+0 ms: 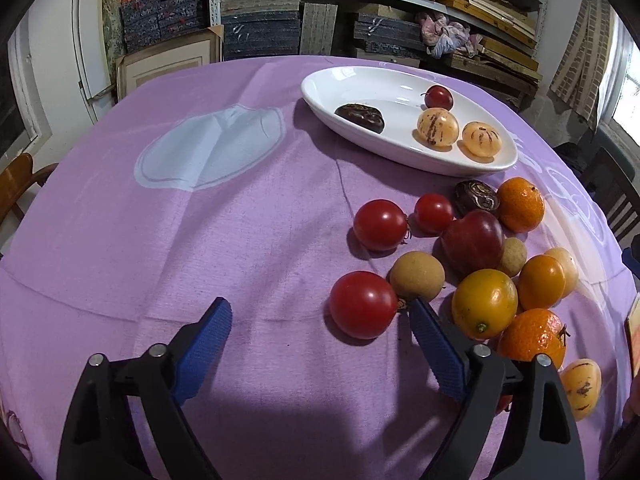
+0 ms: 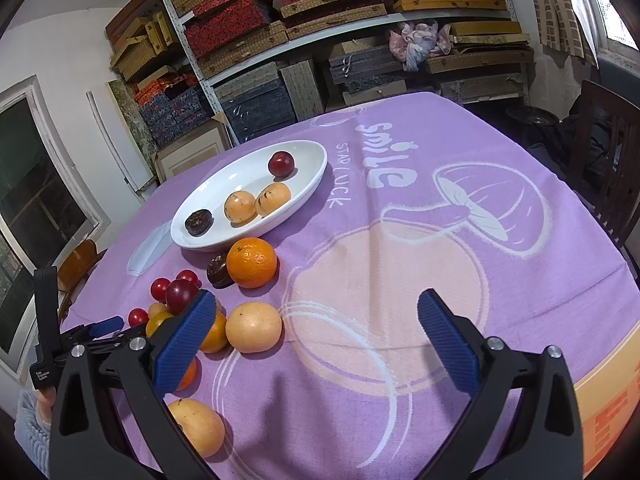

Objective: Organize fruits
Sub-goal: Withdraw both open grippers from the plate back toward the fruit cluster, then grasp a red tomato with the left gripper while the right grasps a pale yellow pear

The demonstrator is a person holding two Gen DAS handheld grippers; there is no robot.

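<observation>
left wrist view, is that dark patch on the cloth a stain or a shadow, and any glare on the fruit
Left wrist view: a soft shadow on the cloth under the open left gripper, not a stain; small glare spots on the nearest tomato. Right wrist view: fisheye bends the shelves.

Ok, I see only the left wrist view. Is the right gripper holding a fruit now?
Observer: No. The right gripper is open and holds nothing. It hangs over the purple cloth, to the right of the fruit pile.
Operator: Which fruit is nearest to it?
Observer: A pale orange round fruit, just right of its left finger.
Operator: And what lies on the cloth to the right of the plate?
Observer: Right of the white plate there is only the printed word "smile", no fruit.
</observation>
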